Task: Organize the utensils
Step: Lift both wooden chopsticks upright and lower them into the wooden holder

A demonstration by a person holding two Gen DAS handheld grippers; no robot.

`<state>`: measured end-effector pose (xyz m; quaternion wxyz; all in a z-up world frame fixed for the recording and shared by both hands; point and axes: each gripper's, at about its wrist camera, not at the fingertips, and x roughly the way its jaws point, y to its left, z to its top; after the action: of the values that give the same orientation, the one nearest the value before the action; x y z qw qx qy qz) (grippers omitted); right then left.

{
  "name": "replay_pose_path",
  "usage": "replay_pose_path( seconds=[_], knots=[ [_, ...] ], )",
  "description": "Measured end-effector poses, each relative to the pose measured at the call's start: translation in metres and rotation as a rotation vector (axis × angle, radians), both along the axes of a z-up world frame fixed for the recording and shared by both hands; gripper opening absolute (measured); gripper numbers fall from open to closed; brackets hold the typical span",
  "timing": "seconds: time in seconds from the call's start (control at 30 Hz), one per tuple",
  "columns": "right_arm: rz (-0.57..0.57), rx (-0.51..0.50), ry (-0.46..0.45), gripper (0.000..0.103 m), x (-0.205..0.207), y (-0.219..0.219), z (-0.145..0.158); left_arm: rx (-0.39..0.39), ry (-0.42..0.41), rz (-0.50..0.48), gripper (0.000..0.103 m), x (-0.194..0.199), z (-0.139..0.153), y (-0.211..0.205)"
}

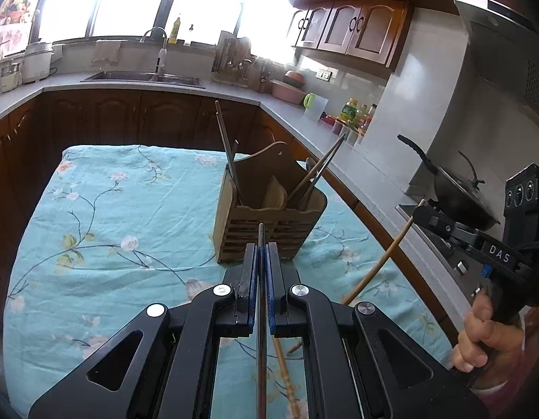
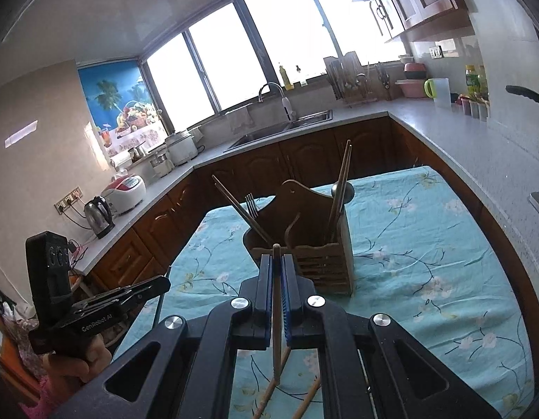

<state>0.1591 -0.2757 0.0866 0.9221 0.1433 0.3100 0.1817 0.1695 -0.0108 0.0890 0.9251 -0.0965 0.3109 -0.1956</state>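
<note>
A wooden utensil holder (image 1: 269, 216) (image 2: 314, 248) stands on the floral blue cloth, with chopsticks, a fork and a spoon in it. My left gripper (image 1: 261, 248) is shut on a dark chopstick (image 1: 261, 314), held just in front of the holder. My right gripper (image 2: 277, 262) is shut on a light wooden chopstick (image 2: 276, 314), also in front of the holder. In the left wrist view the right gripper (image 1: 423, 214) holds that chopstick (image 1: 381, 262) at the right. Loose wooden chopsticks (image 2: 269, 391) lie on the cloth below the grippers.
The table with the blue cloth (image 1: 112, 230) sits inside a U-shaped counter (image 2: 444, 129). A sink (image 1: 143, 76), a dish rack (image 1: 234, 63), a wok on the stove (image 1: 458, 192), bottles (image 1: 353, 111) and a kettle (image 2: 98, 216) stand on the counter.
</note>
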Motion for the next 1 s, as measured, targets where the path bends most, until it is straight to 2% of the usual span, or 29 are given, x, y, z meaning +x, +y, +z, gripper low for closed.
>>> replay_pose_path(
  seconds=[0.43, 0.7, 1.0],
  knots=[
    [-0.012, -0.001, -0.036, 0.005, 0.000, -0.004, 0.013, 0.011, -0.075, 0.022, 0.003, -0.004, 0.016, 0.000],
    [-0.051, -0.015, -0.103, 0.005, 0.016, -0.013, 0.038, 0.013, -0.159, 0.044, 0.003, 0.008, 0.048, -0.001],
    [-0.154, 0.010, -0.225, 0.005, 0.052, -0.032, 0.079, -0.010, -0.279, 0.090, 0.003, 0.042, 0.096, -0.004]
  ],
)
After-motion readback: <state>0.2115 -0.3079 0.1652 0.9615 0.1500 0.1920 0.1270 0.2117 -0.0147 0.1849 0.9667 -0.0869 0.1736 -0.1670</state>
